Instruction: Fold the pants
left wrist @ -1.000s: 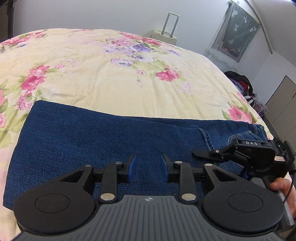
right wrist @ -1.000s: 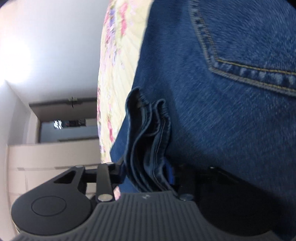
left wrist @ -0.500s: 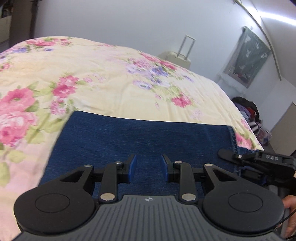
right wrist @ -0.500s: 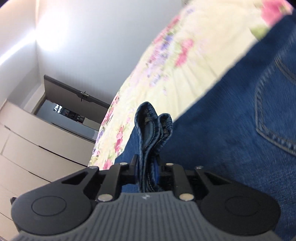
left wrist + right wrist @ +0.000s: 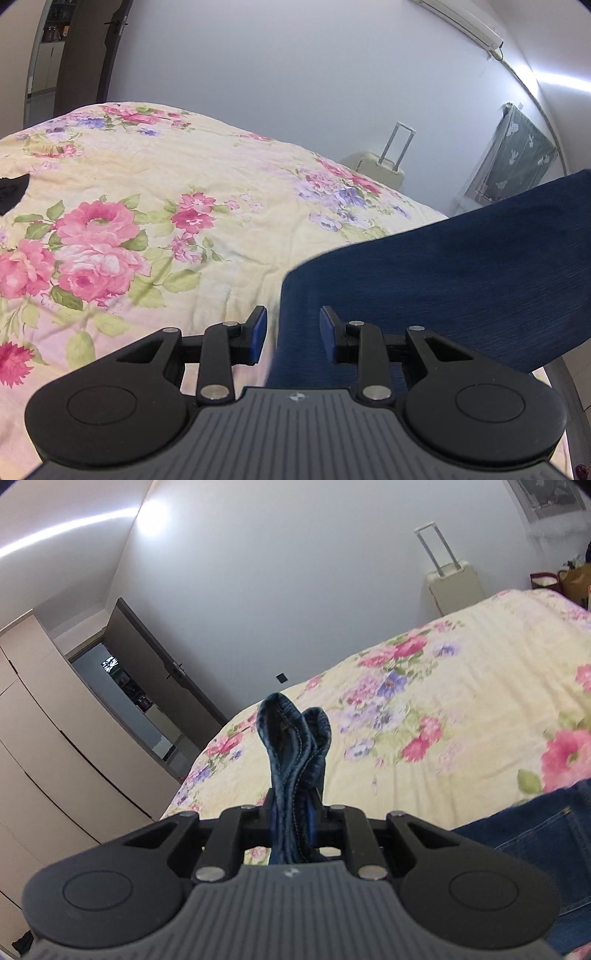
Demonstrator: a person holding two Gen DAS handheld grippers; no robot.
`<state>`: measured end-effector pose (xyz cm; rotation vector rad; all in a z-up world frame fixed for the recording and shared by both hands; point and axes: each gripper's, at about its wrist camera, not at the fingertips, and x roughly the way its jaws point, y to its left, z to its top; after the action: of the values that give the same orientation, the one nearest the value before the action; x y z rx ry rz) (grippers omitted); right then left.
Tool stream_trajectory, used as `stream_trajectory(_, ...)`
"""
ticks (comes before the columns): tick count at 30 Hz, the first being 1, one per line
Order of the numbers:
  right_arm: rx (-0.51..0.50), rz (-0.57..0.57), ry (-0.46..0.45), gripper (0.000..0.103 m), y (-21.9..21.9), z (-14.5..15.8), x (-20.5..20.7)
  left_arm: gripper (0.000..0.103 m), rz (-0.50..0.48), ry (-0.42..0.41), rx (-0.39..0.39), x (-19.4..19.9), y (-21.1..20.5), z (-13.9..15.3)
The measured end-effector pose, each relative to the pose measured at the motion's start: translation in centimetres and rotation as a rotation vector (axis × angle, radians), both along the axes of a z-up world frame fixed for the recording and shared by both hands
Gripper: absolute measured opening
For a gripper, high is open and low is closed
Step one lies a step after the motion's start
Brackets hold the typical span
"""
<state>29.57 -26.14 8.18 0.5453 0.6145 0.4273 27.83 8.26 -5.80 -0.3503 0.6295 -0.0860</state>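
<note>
The blue jeans [image 5: 443, 266] lie on the floral bedspread [image 5: 147, 177], and their right part rises off the bed toward the upper right. My left gripper [image 5: 293, 325] is open just above the jeans' left edge, which runs under the gap between the blue pads [image 5: 258, 332]; nothing is pinched. In the right wrist view my right gripper [image 5: 295, 808] is shut on a bunched, layered edge of the jeans [image 5: 295, 746], which sticks up past the fingers. More denim with yellow stitching [image 5: 535, 849] hangs at the lower right.
A cream suitcase [image 5: 384, 170] stands against the far wall beyond the bed. A small black item [image 5: 11, 188] lies at the bed's left edge. Beige wardrobe doors [image 5: 44, 738] and a dark open doorway [image 5: 147, 701] are on the left.
My right gripper closed on the bunched denim edge, rolled upright and rose high, pulling the jeans' right side off the bed. My left gripper shifted to the jeans' left edge, still open.
</note>
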Motion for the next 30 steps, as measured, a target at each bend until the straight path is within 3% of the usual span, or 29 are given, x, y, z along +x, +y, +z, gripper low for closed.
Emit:
stream_trajectory(4,-0.081,-0.062,0.019,0.010,-4.5,4.2,-1.0,0.034,-0.049,0.004,0.028,0.4,-1.4,-0.7)
stream_trajectory(7,-0.126,-0.142,0.085,0.010,-8.8,3.8,-1.5,0.034,-0.087,0.018,0.054,0.9,-2.8,-1.5)
stream_trajectory(9,-0.102,-0.189,0.139,0.010,-11.9,2.4,-1.5,0.034,-0.105,0.031,0.067,1.2,-3.5,-2.1)
stream_trajectory(13,-0.046,-0.257,0.233,0.010,-17.8,-2.2,-0.6,0.034,-0.131,0.058,0.087,2.1,-4.7,-3.3)
stream_trajectory(19,-0.078,-0.296,0.357,0.010,-22.7,-11.3,4.6,0.034,-0.140,0.097,0.097,3.7,-6.2,-5.0)
stream_trajectory(25,-0.215,-0.334,0.455,0.010,-24.8,-20.1,9.4,0.034,-0.139,0.141,0.092,4.7,-7.0,-6.7)
stream_trajectory(30,-0.290,-0.343,0.473,0.010,-25.2,-25.6,11.2,0.036,-0.149,0.177,0.118,5.1,-7.5,-7.9)
